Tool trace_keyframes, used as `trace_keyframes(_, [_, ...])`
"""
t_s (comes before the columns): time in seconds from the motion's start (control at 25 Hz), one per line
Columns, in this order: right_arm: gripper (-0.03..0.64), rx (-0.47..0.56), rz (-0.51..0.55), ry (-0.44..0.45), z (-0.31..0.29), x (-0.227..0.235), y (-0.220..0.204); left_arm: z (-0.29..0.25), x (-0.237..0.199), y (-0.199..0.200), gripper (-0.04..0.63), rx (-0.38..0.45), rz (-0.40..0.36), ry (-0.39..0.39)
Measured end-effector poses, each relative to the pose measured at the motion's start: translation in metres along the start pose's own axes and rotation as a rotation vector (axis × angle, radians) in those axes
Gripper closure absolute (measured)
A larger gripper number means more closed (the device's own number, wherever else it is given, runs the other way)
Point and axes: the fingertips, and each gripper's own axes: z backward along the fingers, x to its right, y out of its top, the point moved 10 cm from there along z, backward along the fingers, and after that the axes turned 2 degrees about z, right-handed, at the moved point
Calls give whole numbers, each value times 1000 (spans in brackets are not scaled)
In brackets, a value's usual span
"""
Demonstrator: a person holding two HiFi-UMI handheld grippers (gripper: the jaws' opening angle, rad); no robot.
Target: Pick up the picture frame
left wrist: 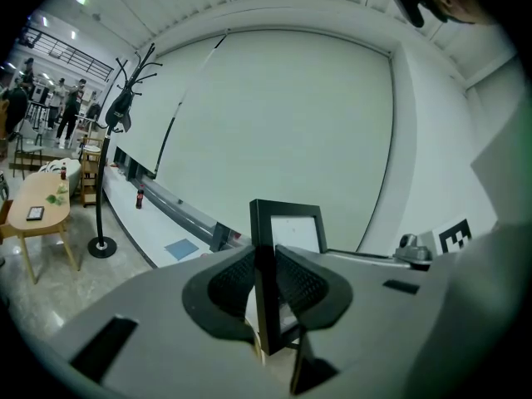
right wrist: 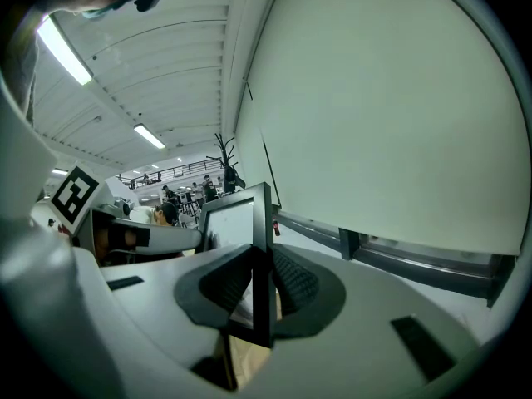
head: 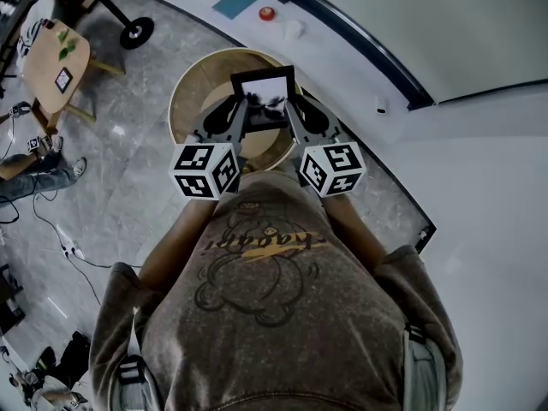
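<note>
The picture frame (head: 265,101) is black with a pale middle. It stands up straight over the round wooden table (head: 183,88), with its front facing the person. Its tall sides go up and down, and those two sides are the parts being held. The left gripper (head: 242,115) is clamped on the left side of the frame, with the thin black edge squeezed tight between its two dark pads (left wrist: 229,283). The right gripper (head: 292,110) is clamped on the right side in the same way, and no gap shows between its pads and the edge. So the frame sits right in the middle, with one gripper on each side. Neither hand is nearer than the other. Both grippers reach out away from the person and dip down just a little. Wood shows under the bottom of the frame, but I cannot tell if the frame touches the table or hangs just above it. I think the next move is to go straight up. Both hands need to rise together, at the same speed, so the frame does not tip or twist. If one hand goes faster, the thin edge could slip out of the pads.
</note>
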Motion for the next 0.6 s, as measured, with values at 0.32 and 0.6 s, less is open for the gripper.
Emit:
trace_keyframes(0.32, [528,-9,-5,1,-1,6,-2,-6,1,-2,509,-14,0,3])
trace_keyframes(0.6, [528,-12,-5,-5,0,6,-4,-6,1,-5,508,-18,4,2])
